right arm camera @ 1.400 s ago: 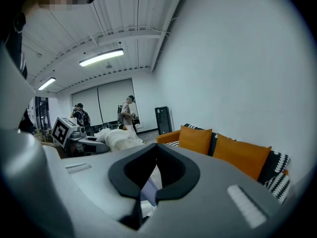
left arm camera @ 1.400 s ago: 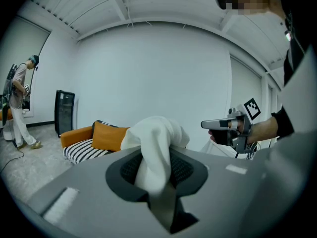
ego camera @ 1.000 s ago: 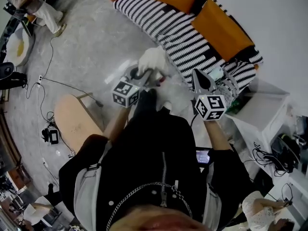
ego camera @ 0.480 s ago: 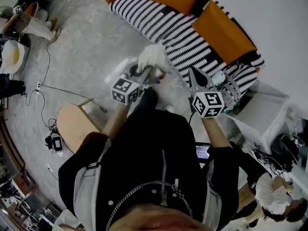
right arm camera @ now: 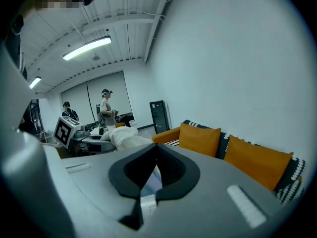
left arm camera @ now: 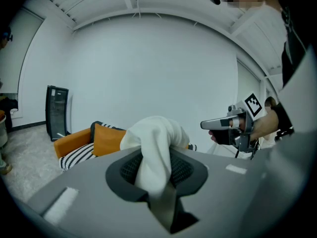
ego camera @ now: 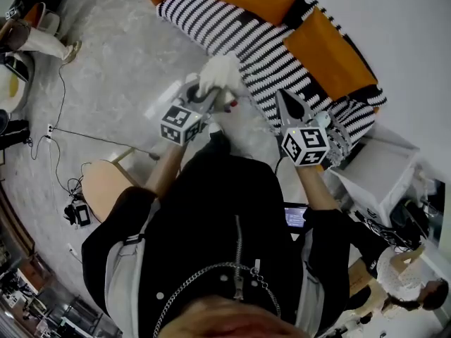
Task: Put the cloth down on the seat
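My left gripper [ego camera: 215, 96] is shut on a white cloth [ego camera: 222, 71], which bunches out beyond the jaws. It hangs in the air just in front of the black-and-white striped sofa seat [ego camera: 246, 37] with orange cushions [ego camera: 328, 44]. In the left gripper view the cloth [left arm camera: 158, 133] fills the gap between the pads of the left gripper [left arm camera: 157, 158]. My right gripper [ego camera: 283, 98] is held to the right of it, near the sofa's end, with its jaws shut on nothing. The right gripper view shows the right gripper [right arm camera: 157, 148] and, at left, the cloth [right arm camera: 126, 138].
A round wooden stool [ego camera: 106, 186] stands on the floor at lower left, with cables [ego camera: 77, 132] lying near it. A white cabinet [ego camera: 384, 171] stands to the right of the sofa. A black tower unit [left arm camera: 57, 112] stands beyond the sofa's far end. People stand in the background [right arm camera: 106, 110].
Both grippers have moved a little forward toward the sofa, the left one carrying the cloth up to the seat's front edge. The grip on the cloth is unchanged.
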Motion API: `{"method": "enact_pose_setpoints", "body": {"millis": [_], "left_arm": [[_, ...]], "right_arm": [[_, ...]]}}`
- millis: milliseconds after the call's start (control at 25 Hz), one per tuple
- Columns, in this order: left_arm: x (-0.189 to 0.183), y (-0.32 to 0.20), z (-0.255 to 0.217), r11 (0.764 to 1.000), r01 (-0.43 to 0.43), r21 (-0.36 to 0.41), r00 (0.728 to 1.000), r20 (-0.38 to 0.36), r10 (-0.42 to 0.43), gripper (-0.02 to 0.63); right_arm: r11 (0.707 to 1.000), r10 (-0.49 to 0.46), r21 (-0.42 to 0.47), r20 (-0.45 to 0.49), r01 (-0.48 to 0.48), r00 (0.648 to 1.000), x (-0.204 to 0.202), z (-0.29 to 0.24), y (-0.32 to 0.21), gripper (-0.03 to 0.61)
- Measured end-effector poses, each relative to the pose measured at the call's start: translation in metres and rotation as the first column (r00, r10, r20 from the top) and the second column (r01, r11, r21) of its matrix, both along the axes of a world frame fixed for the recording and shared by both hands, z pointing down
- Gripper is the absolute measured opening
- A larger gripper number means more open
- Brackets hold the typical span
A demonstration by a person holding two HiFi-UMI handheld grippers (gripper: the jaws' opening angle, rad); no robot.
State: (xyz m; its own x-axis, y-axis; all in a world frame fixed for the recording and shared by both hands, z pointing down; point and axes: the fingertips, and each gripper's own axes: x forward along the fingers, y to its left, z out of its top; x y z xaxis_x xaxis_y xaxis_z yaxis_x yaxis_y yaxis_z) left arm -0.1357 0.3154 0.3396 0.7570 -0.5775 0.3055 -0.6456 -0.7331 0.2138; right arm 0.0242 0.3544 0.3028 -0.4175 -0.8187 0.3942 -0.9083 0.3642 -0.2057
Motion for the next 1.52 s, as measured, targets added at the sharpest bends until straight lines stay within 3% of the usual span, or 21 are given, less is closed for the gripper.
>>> {"method": "enact_pose_setpoints", "body": {"millis": [520,1040,1520], "left_arm": [[-0.054,-0.041,0.017,0.998,0.03,-0.047,1.0,0.003,-0.029,0.084],[-0.029,-0.079,0.02,0.998,0.025,-0.065,1.0,0.013,-0.024,0.084],[0.008,-0.167,0.005,0.997,0.066,-0.035,0.997,0.043,-0.064,0.083]], "right_arm": [[0.999,-0.008,-0.051,-0.003,0.008,1.0,-0.049,0.017,-0.041,0.003],[0.998,-0.014,-0.053,0.013,0.015,1.0,-0.024,0.028,-0.09,0.003],[0.998,-0.036,-0.044,0.1,0.04,0.994,0.013,0.024,-0.181,0.002]]}}
